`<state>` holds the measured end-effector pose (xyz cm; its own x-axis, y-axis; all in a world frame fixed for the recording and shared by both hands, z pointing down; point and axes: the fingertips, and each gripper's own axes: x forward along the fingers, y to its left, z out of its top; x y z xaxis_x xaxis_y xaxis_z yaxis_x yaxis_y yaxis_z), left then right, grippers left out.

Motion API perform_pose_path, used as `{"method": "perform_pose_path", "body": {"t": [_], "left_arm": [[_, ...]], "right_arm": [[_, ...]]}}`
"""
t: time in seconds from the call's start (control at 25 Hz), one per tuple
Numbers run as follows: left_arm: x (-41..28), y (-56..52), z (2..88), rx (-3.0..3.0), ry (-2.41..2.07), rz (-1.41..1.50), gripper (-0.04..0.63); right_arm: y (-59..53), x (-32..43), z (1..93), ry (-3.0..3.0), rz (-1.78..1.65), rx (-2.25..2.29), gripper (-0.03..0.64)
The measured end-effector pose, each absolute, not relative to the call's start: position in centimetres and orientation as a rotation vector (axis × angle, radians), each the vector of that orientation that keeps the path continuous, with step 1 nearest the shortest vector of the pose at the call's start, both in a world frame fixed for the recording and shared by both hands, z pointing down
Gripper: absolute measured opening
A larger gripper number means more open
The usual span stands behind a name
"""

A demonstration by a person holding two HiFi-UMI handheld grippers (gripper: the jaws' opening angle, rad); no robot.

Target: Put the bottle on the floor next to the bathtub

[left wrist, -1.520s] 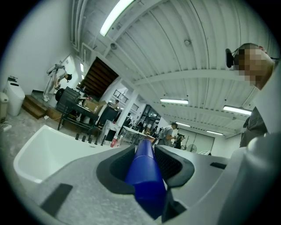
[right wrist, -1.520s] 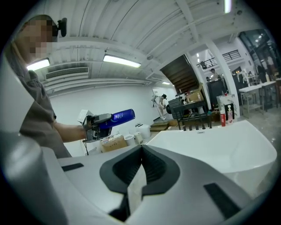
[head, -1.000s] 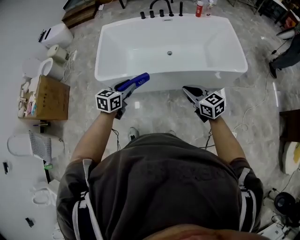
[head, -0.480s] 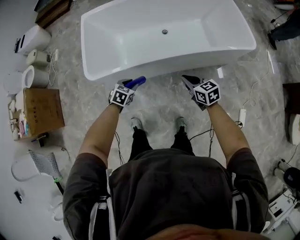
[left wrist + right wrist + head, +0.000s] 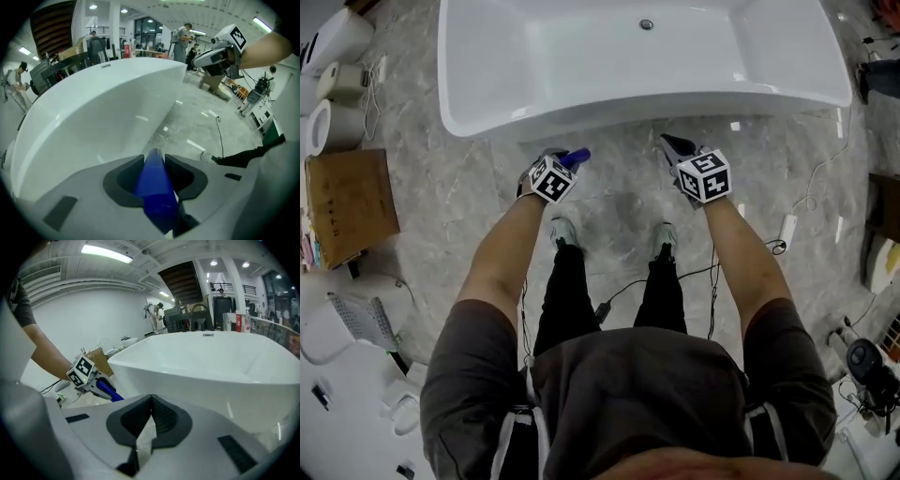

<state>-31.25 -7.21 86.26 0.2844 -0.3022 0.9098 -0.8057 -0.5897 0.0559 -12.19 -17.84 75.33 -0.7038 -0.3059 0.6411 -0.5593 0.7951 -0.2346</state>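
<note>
1. Bottle (image 5: 575, 157), blue, not set down: it hangs over the grey marble floor (image 5: 459, 206), which fills most of the head view.
2. White freestanding bathtub (image 5: 581, 56) across the top of the head view, with its drain in the middle of the basin. The near outer wall faces both tools.
3. Person (image 5: 628, 394) standing and bent forward, in a dark shirt and black trousers. Both bare forearms reach toward the tub, and the light sneakers (image 5: 563, 231) are on the floor just short of it.
4. Cardboard box (image 5: 347, 202) on the floor at far left, well apart from the tub corner.
5. White ceramic fixtures (image 5: 336, 37) are grouped above the box along the left edge.
6. Left tool (image 5: 565, 164) in front of the tub's near wall, left of centre. Its jaws are partly apart and clamped on the bottle, with dark pads on both sides of the blue body.
7. Right tool (image 5: 151, 399) level with the left one, near the tub wall. Its jaws are closed together with the tips meeting and nothing between them.
8. White cable with a plug block (image 5: 787, 229) lies on the floor at right.
9. The bottle sticks out past the jaw tips, pointing at the tub's outer wall, close to it but not touching.
</note>
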Motion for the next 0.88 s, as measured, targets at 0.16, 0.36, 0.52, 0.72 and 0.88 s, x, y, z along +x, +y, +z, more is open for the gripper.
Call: {"method": "perform_pose_path", "body": {"t": [0.16,0.36,0.52,0.72,0.88], "left_arm": [[-32.2,-7.6,91.8,2.034,-0.951,1.314,0.137],[-32.7,-9.7,98.2,2.013,-0.958,1.319,0.138],[-32.2,-11.0,103.5,2.018,-0.932,1.349,0.138],[-31.0,-11.6,109.4,2.037,-0.855,1.417,0.138],[-30.6,-11.7,113.4,2.039,-0.811,1.468,0.138]], "right_arm": [[-17.8,-13.7,81.0,-2.349,0.546,0.596,-0.008],[-18.4,-13.7,88.0,-2.308,0.509,0.544,-0.007],[-18.7,-13.0,93.6,-2.279,0.508,0.525,-0.008],[-18.8,-12.8,99.1,-2.267,0.501,0.501,-0.008],[-18.4,-13.0,102.4,-2.268,0.490,0.469,-0.006]]}}
